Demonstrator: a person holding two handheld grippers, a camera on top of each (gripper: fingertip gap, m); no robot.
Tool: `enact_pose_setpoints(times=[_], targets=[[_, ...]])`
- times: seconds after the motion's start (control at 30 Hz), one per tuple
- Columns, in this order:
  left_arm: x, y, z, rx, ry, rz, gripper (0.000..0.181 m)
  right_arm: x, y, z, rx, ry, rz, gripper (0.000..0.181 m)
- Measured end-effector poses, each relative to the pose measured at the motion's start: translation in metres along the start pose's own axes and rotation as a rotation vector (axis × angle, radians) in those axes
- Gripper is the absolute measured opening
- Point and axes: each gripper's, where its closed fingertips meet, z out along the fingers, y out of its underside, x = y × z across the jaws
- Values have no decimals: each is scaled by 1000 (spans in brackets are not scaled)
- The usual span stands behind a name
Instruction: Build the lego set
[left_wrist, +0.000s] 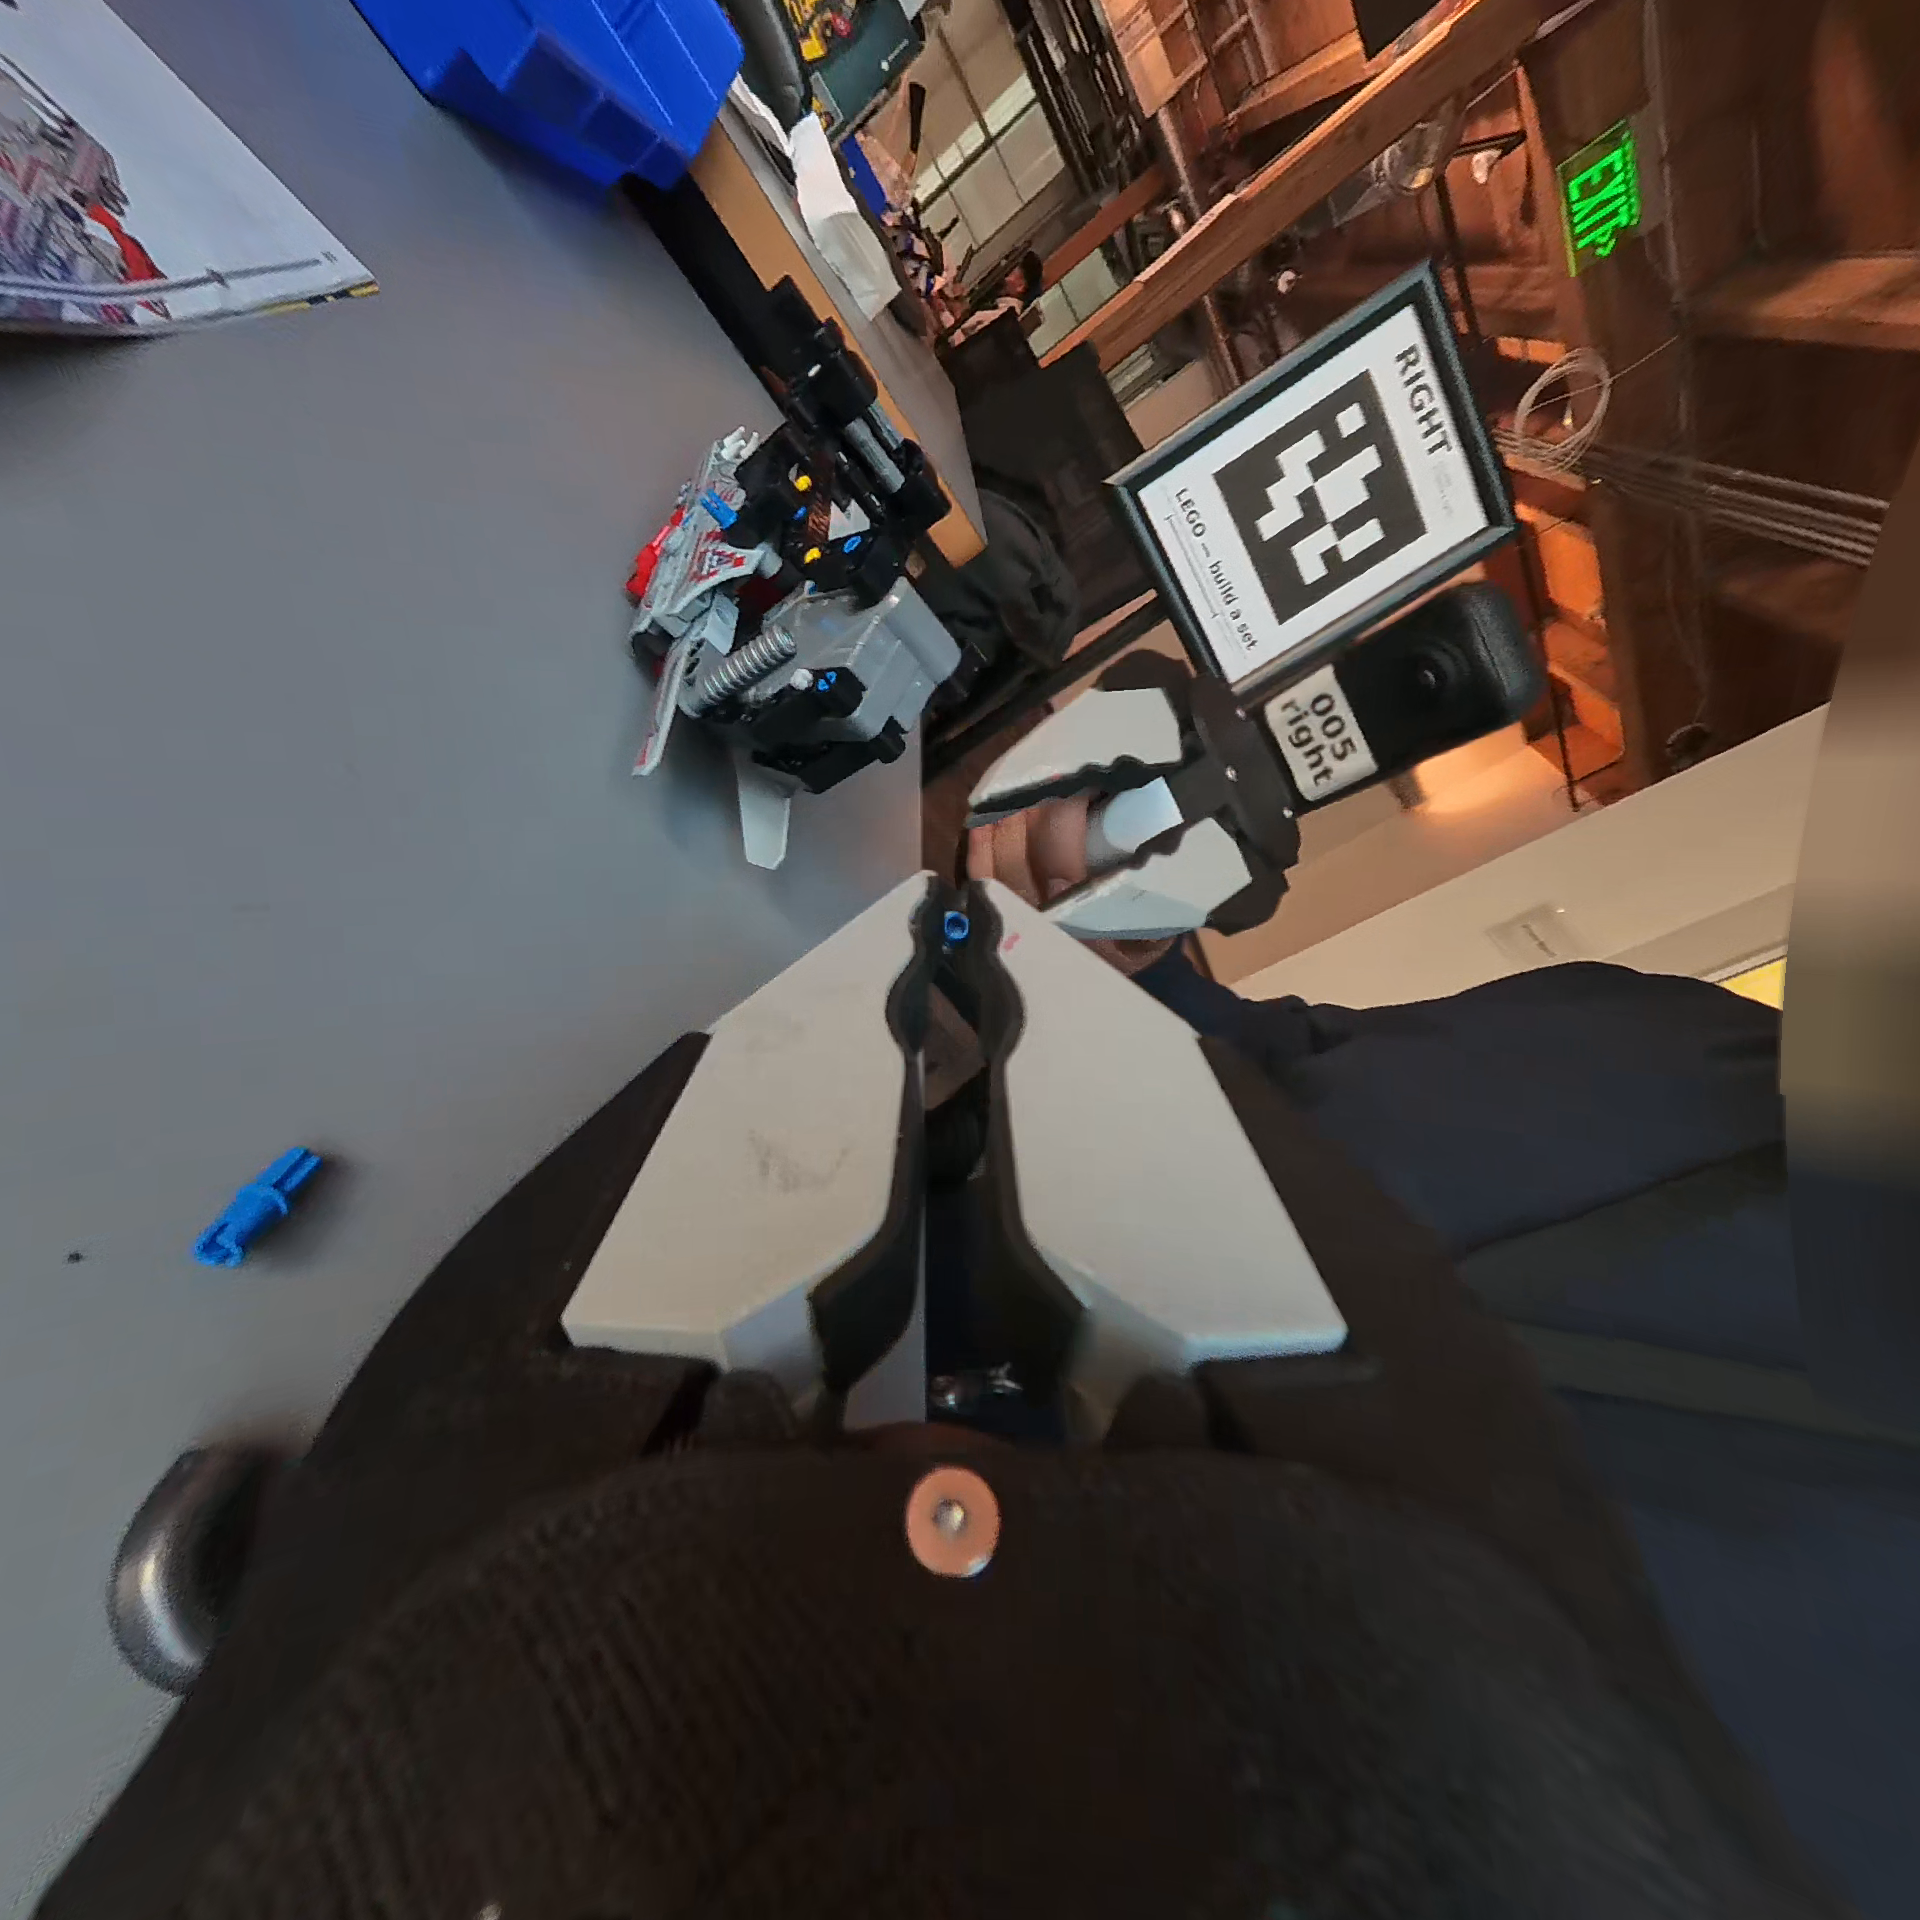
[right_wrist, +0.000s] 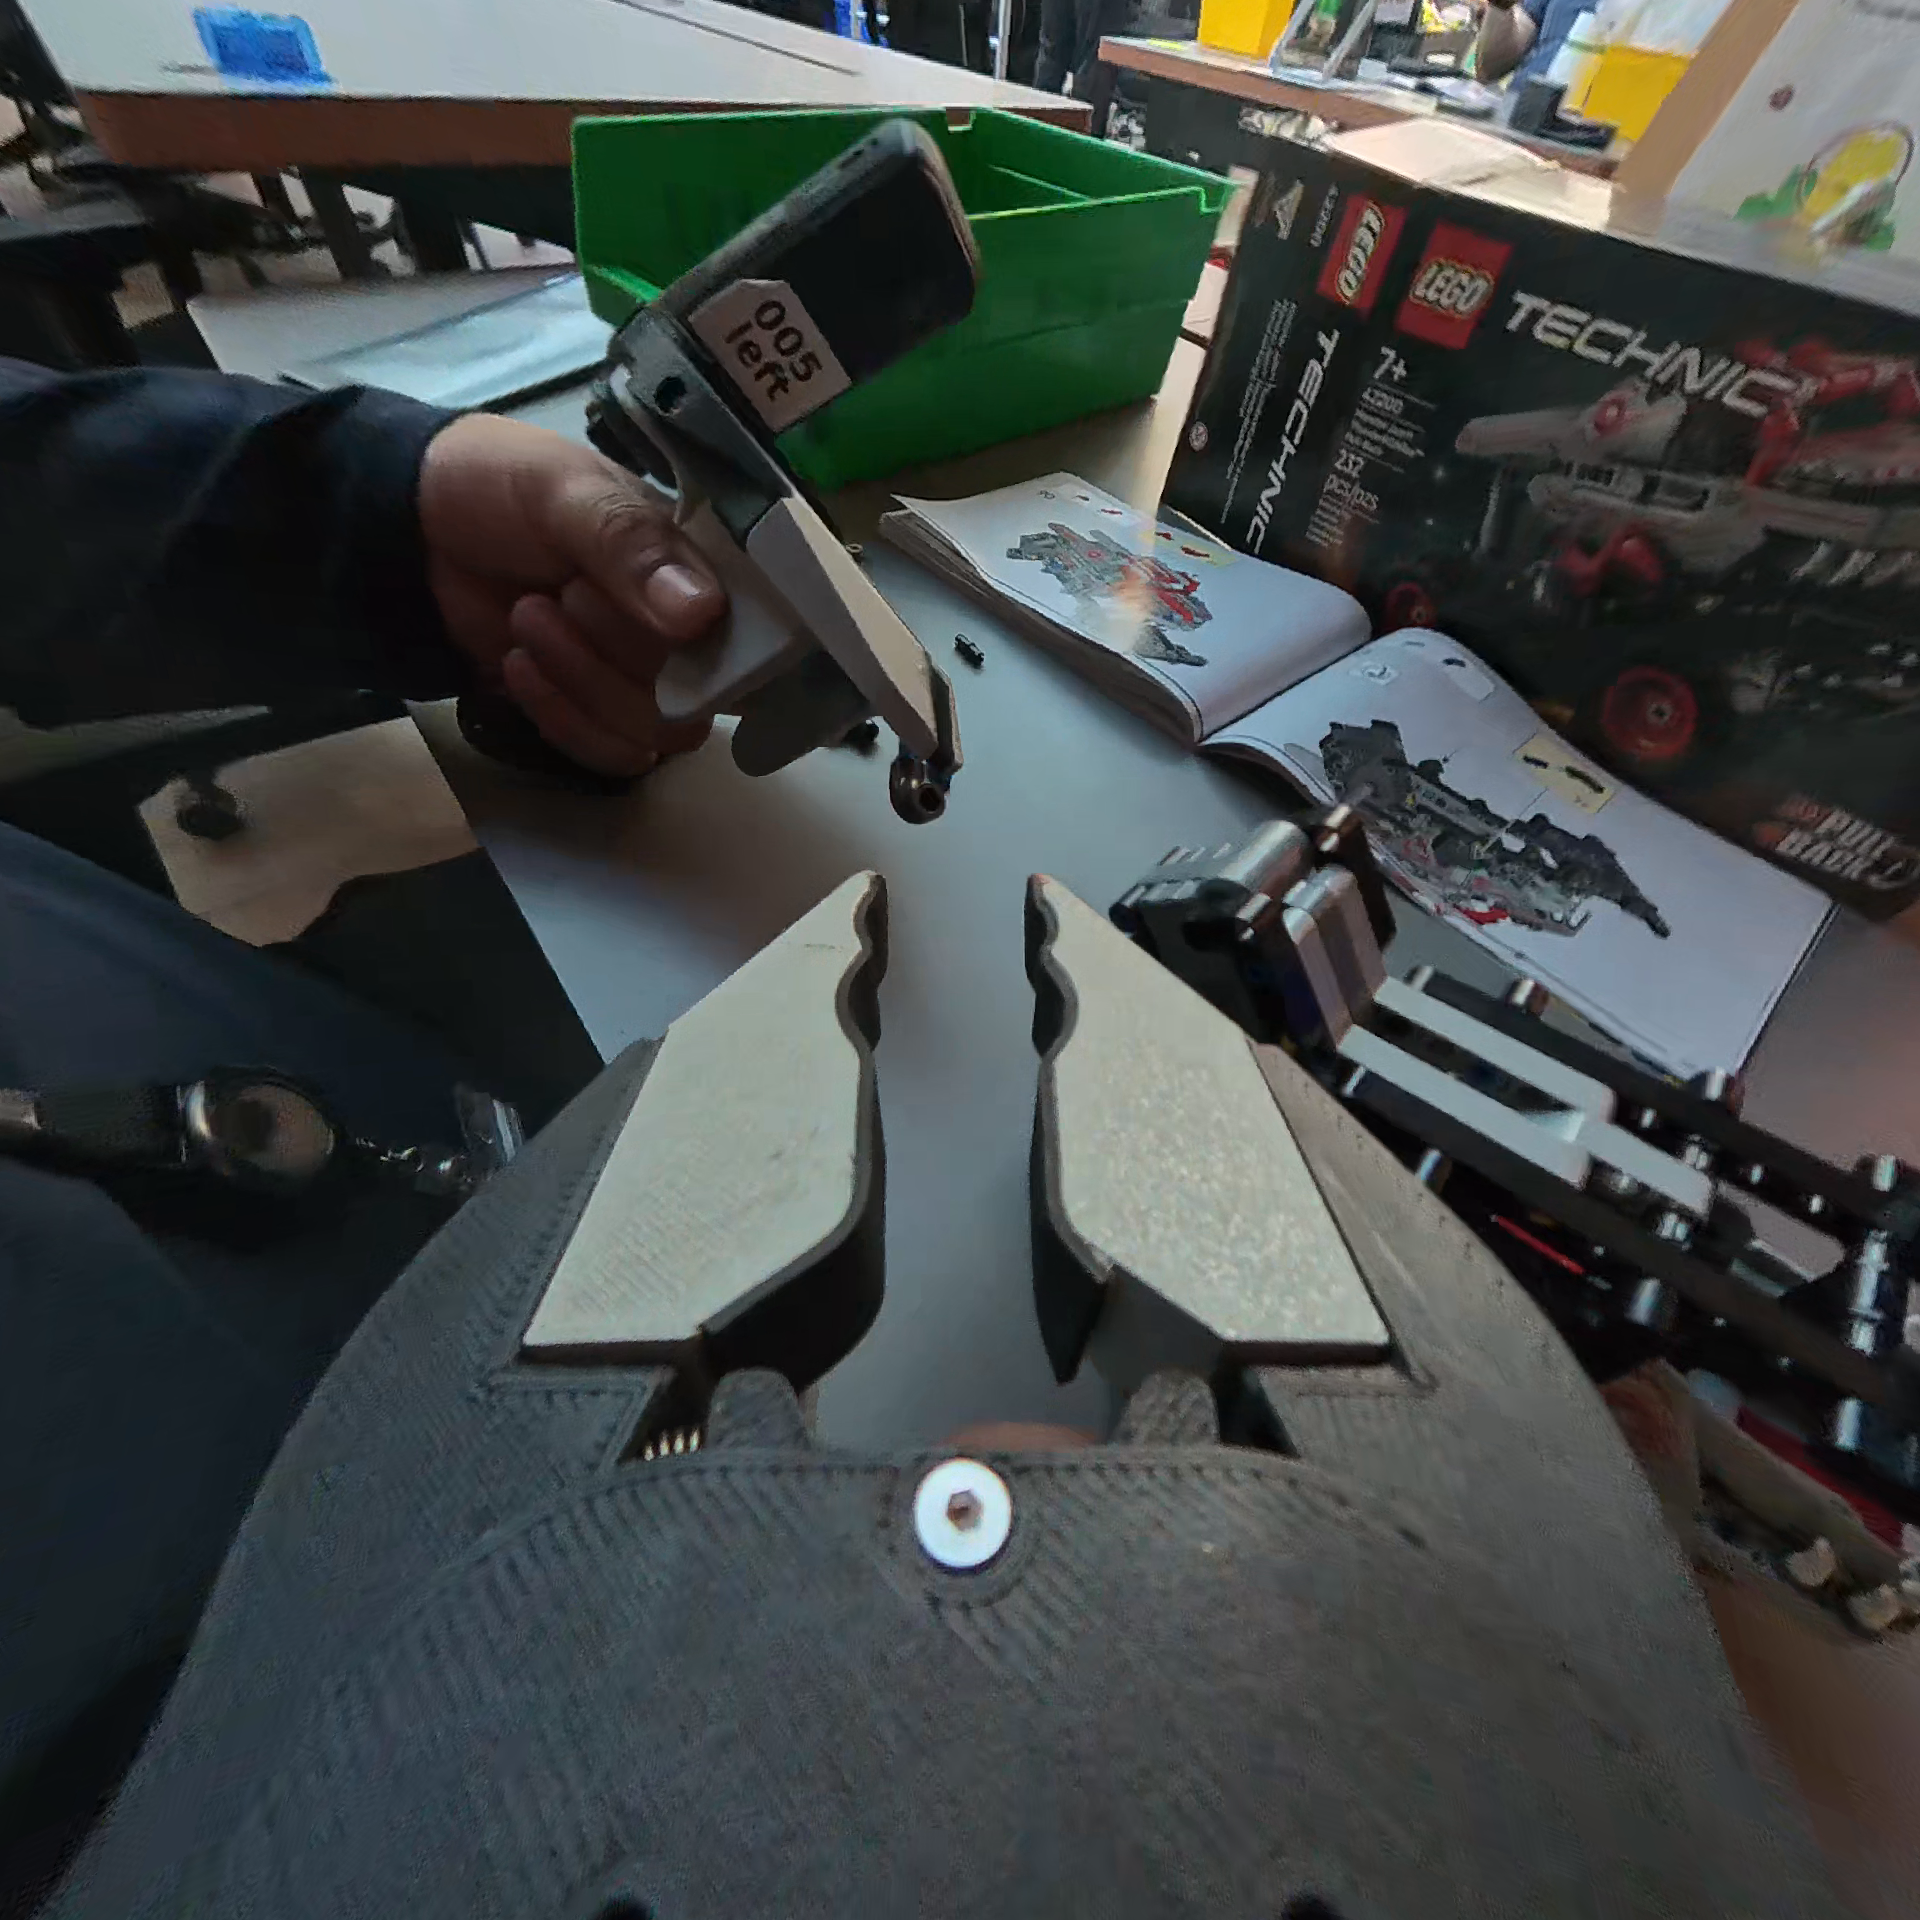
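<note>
The left tongs (left_wrist: 951, 925) are nearly closed, pinching a small dark Lego connector with a blue pin (left_wrist: 954, 924) at their very tips; in the right wrist view the same left tongs (right_wrist: 928, 774) hang over the grey desk (right_wrist: 1039, 831) near its near edge, the rounded dark end of that piece (right_wrist: 917, 792) poking out below the fingertips. A person's hand (right_wrist: 566, 592) in a dark sleeve grips the handle. The right tongs (right_wrist: 956, 925) stand apart with bare desk between their grey, lightly scuffed fingers, holding nothing. Just beside their right finger sits the half-built black and grey Lego vehicle frame (right_wrist: 1507, 1060), studded with pins and beams; in the left wrist view this model (left_wrist: 790, 613) lies close to the desk's far edge, with red and silver stickered panels and a metal spring. A loose blue Lego pin (left_wrist: 255, 1205) lies alone on the matte desk surface, well apart from the model. An open instruction booklet (right_wrist: 1351, 748) lies flat beyond the frame, with a tiny black pin (right_wrist: 968, 649) near it. Behind stand the dark printed Lego box (right_wrist: 1558, 468) and a green plastic bin (right_wrist: 1039, 270). A blue plastic bin (left_wrist: 561, 73) sits at another edge. The room beyond has wooden beams and other tables.
</note>
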Motion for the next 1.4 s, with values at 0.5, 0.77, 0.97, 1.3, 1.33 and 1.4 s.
enact_pose_setpoints(times=[0.5,0.77,0.97,1.3,1.33,1.4], targets=[[22,24,6,-113,167,-110,1,-35,-1,14,-81,-18,-461,9],[22,20,6,-106,178,-96,2,-42,-5,13,-17,-94,-350,8],[15,19,6,-101,96,5,2,-45,-6,18,19,-134,-251,8],[9,19,-11,-118,-64,321,18,-31,-13,8,60,-155,-63,8],[8,20,-12,-122,-78,342,18,-28,-12,6,63,-150,-42,8],[8,20,-12,-126,-94,372,17,-22,-11,1,64,-136,-11,8]])
